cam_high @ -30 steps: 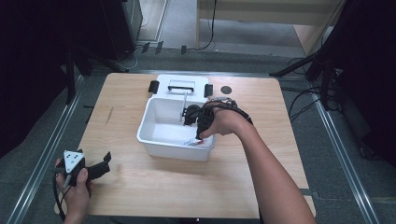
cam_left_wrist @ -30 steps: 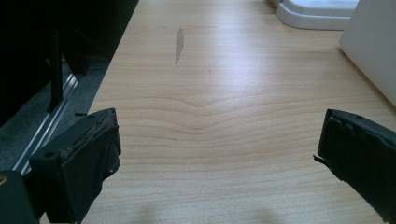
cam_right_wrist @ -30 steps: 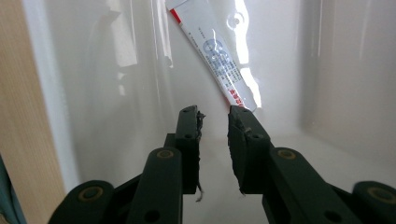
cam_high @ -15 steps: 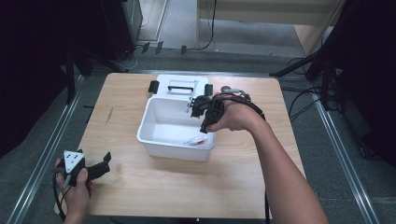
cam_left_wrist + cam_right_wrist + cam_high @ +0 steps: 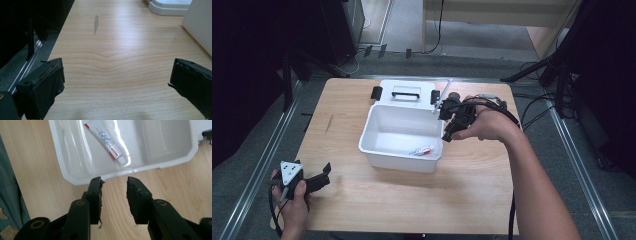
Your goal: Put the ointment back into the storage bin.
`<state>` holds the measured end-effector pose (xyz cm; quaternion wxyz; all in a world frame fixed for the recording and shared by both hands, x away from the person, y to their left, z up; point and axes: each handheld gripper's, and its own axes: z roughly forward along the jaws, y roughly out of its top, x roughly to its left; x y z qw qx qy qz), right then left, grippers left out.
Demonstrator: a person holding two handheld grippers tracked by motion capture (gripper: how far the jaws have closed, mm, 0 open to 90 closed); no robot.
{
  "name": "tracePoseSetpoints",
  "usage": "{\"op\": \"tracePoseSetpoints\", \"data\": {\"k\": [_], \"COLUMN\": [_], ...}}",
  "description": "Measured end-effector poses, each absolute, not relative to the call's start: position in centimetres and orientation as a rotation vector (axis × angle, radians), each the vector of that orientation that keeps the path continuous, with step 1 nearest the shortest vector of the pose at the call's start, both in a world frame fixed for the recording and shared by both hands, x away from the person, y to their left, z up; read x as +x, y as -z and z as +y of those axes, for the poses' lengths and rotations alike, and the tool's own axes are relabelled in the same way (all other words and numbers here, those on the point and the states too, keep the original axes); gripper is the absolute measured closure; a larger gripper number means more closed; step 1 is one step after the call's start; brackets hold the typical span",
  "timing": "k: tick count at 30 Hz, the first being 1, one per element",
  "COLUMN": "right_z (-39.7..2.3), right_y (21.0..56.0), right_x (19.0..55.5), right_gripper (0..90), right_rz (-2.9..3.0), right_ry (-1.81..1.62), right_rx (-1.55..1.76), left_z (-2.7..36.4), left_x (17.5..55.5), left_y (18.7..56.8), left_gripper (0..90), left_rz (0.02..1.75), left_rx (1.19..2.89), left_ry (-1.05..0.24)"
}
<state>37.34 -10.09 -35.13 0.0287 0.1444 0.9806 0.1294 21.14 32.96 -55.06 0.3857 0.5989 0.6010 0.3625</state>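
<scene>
- While the tube (image 5: 105, 138) lies flat inside the white bin (image 5: 377, 150), cap toward the right gripper (image 5: 113, 186), its jaws stand empty, parted.
- Left gripper (image 5: 115, 82): jaws wide, over bare table (image 5: 112, 37).

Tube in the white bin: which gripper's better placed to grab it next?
Right, probably. The right gripper is open, empty, just outside the bin's right rim, with the tube close ahead in its own view. The left gripper is open too but sits near the table's front-left corner.
</scene>
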Motion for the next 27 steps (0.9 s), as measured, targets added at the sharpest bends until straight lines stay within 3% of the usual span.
{"op": "tracePoseSetpoints", "data": {"k": [8,16,27], "right_z": [-12.9,-16.5,-20.8], "right_y": [36.4,39.2,43.5], "right_x": [37.0,36.5,34.6], "right_gripper": [39.5,0.0,0.0], "right_rz": [3.01,2.883,2.594], "right_ry": [-0.444,-0.545,-0.704], "right_rx": [0.584,0.808,1.017], "left_z": [32.9,32.9,32.8], "left_x": [21.1,21.1,21.1], "left_y": [55.1,55.1,55.1], "left_gripper": [0.0,0.0,0.0], "left_rz": [1.53,1.53,1.527], "left_rx": [1.521,1.521,1.522], "left_ry": [-0.924,-0.926,-0.935]}}
